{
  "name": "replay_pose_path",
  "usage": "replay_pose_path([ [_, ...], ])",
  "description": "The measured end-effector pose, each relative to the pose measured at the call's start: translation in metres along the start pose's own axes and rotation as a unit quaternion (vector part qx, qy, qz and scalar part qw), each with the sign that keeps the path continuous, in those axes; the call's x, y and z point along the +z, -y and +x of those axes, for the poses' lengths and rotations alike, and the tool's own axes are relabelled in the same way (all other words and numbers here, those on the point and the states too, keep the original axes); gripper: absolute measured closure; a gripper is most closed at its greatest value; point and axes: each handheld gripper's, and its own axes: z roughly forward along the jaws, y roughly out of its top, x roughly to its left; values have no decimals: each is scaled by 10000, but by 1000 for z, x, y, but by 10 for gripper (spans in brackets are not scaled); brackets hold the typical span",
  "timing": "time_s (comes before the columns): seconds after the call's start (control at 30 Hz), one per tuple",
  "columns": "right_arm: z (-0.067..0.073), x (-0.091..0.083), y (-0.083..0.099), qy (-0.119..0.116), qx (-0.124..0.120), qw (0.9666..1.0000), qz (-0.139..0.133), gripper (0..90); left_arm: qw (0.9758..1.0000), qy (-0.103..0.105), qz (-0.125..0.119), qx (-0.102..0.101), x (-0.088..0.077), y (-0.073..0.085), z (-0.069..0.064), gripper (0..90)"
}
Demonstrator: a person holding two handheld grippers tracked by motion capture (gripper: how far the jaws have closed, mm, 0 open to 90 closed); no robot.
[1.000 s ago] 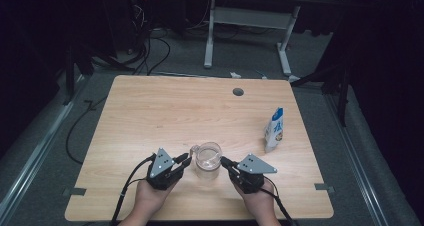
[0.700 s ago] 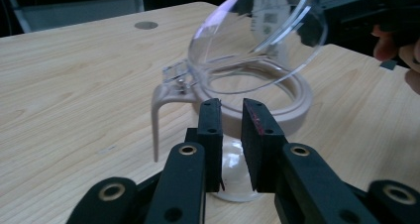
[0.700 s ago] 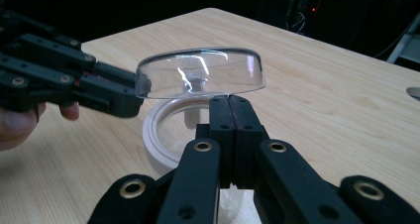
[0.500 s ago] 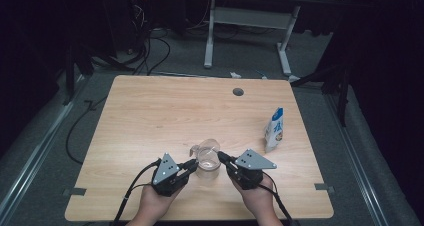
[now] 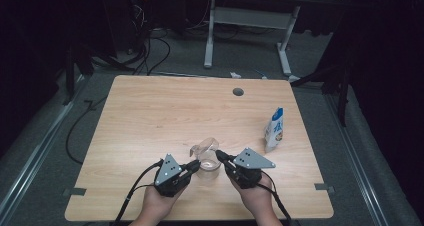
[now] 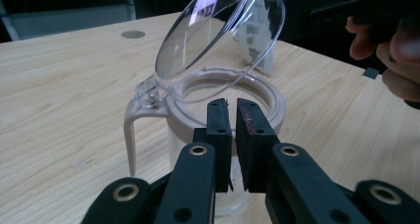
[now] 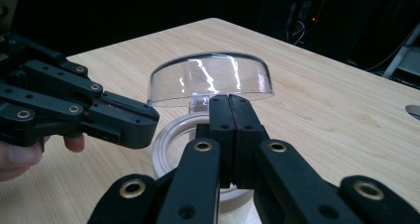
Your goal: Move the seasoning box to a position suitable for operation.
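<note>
Hands are held low at the bottom centre of the high view, flanking the jug [image 5: 207, 162]. The left gripper [image 5: 192, 166] has just been closing to a narrow gap, gripping nothing; the right gripper [image 5: 221, 158] is pressed shut, empty.

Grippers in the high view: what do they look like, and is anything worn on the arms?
Both the left gripper and right gripper are black with two jaws, a grey three-cornered plate on top and a trailing black cable. No sleeves show on the forearms.
</note>
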Motion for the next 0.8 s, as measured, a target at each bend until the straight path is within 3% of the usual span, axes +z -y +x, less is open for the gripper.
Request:
replay_pose_path([
  [0.27,1,4,8,39,59,9998,212,900,9999,-21,-106,2,0,-4,-1,859],
  [0.53,-2,4,18,183,307,9990,257,900,9998,-68,-161,-24,0,-6,1,860],
  [0.8,-4,5,23,214,242,9991,292,895,9997,-110,-221,-69,-1,-8,4,860],
])
